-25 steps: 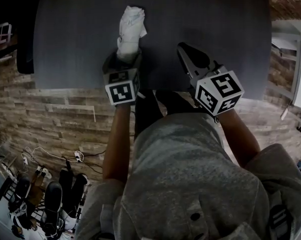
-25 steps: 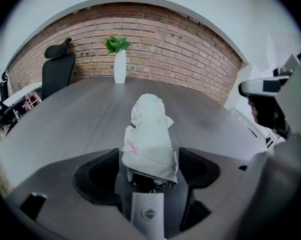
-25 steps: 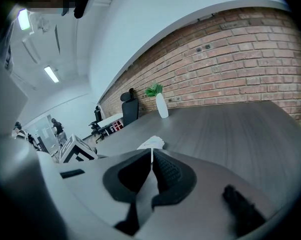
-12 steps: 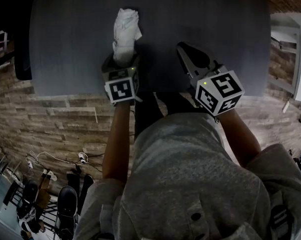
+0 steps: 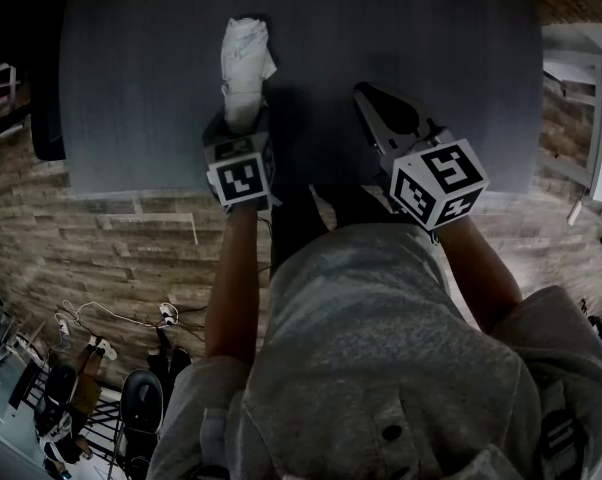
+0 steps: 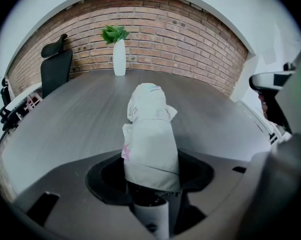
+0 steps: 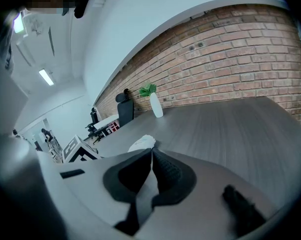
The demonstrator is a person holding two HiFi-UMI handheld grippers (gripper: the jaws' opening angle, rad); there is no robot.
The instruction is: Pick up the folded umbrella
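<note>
While the person is leaning over the table (image 5: 431,68), head view, umbrella: the folded white umbrella (image 5: 244,63) is lying on the dark top, pointing away from the person, near the front edge.
Head view, left gripper: the left gripper (image 5: 243,128) is sitting over the umbrella's near end, its marker cube facing up.
Head view, right gripper: the right gripper (image 5: 369,96) is hovering over bare table, well right of the umbrella.
Left gripper view, jaws: the left gripper (image 6: 149,171) is closing its jaws with the umbrella (image 6: 150,139) between them; the dark pads are looking to press the fabric on both sides.
Left gripper view, umbrella: it is running straight out from the jaws along the table (image 6: 65,124), its white end poking back toward the camera.
Left gripper view, background: a white vase (image 6: 119,58) is standing at the far edge before a brick wall (image 6: 190,39), a chair (image 6: 55,66) waiting at the left.
Right gripper view, jaws: the right gripper (image 7: 150,156) is keeping its jaws pressed together, holding nothing.
Right gripper view, umbrella: the umbrella (image 7: 142,143) is showing just past the jaw tips, apart from them.
</note>
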